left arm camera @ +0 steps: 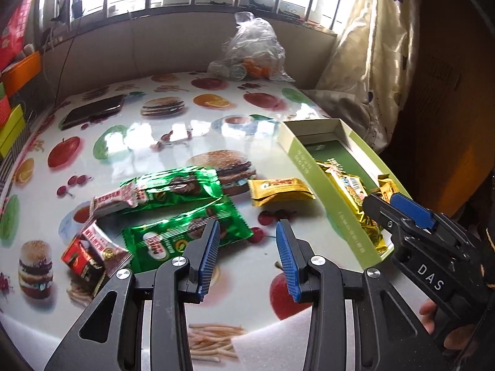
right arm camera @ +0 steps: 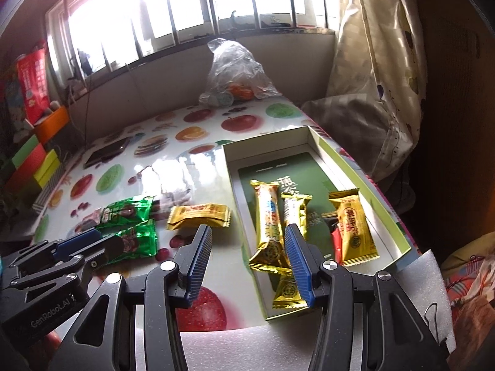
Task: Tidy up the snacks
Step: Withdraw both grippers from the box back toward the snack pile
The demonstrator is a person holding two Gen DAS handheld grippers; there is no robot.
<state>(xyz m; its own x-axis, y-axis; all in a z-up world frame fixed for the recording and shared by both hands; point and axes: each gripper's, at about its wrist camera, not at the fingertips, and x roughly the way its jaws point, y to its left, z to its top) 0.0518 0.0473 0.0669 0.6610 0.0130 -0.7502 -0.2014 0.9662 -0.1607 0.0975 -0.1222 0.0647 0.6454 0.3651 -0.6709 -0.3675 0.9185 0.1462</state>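
Two grippers, the left gripper and right gripper, are held open and empty, while several snacks are left beside the box, where slippery foil could be pinched poorly and dropped.

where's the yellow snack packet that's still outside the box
The yellow snack packet lies on the table, between the green wrappers on its left and the open box on its right.
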